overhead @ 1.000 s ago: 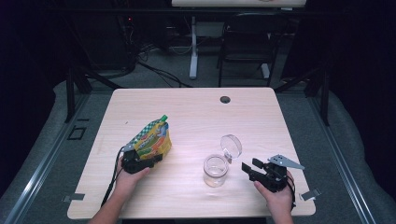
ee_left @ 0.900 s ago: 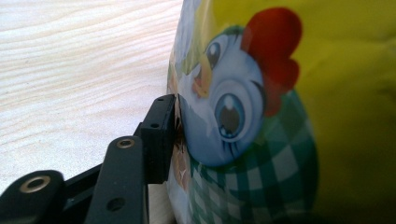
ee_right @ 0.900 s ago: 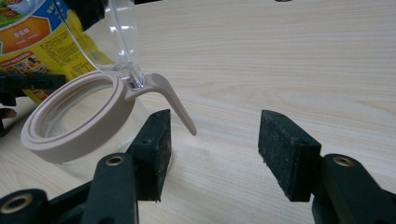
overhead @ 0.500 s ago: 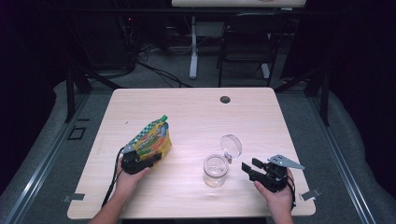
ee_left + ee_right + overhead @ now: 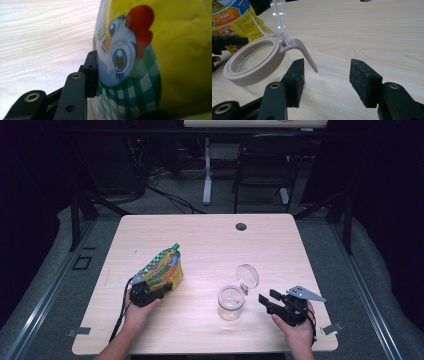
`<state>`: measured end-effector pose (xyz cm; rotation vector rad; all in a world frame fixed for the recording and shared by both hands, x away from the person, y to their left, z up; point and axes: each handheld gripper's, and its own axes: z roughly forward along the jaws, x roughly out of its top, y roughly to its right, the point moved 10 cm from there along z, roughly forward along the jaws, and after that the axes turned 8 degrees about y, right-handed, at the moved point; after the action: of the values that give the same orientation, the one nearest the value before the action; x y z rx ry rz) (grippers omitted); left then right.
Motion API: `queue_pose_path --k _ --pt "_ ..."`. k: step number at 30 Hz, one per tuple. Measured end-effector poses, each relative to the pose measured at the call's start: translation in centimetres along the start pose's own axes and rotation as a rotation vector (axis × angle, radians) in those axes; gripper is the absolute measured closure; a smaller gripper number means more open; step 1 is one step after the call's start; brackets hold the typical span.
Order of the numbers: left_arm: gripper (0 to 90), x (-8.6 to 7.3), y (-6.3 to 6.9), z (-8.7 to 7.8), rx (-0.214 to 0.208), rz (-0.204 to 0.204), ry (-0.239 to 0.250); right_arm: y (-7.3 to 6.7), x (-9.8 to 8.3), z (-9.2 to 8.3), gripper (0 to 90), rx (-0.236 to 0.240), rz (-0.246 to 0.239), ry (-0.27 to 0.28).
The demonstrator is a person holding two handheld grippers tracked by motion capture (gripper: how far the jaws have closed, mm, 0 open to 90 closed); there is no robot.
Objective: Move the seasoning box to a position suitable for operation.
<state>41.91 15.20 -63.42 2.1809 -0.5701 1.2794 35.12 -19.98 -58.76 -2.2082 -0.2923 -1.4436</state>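
A yellow and green snack bag (image 5: 162, 269) with a cartoon chick on it (image 5: 155, 62) lies on the left of the wooden table (image 5: 200, 245). My left gripper (image 5: 161, 288) has just been closing, and the bag sits between its jaws. One pad (image 5: 92, 72) presses against the bag's side; the bag hides the other. A clear glass jar (image 5: 231, 301) with a beige rim (image 5: 252, 62) stands right of centre, its hinged lid (image 5: 247, 276) swung up and back. My right gripper (image 5: 327, 80) is open, level with the table, just right of the jar (image 5: 264, 298).
A round cable hole (image 5: 241, 226) sits near the table's far edge. Beyond the table stand a dark chair (image 5: 270, 165) and a white desk leg (image 5: 207, 170), with cables on the floor. Bare wood stretches across the table's far half.
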Motion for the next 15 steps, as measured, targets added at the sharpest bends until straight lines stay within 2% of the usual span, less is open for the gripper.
queue_pose_path --k 5,15 --pt "62.8 0.3 0.2 -0.1 -0.012 -0.004 0.013 0.1 0.2 0.0 45.4 0.0 -0.008 0.012" --pt "62.9 1.1 0.8 -0.9 -0.013 0.028 0.019 0.3 0.5 -0.2 46.8 -0.007 -0.037 0.023"
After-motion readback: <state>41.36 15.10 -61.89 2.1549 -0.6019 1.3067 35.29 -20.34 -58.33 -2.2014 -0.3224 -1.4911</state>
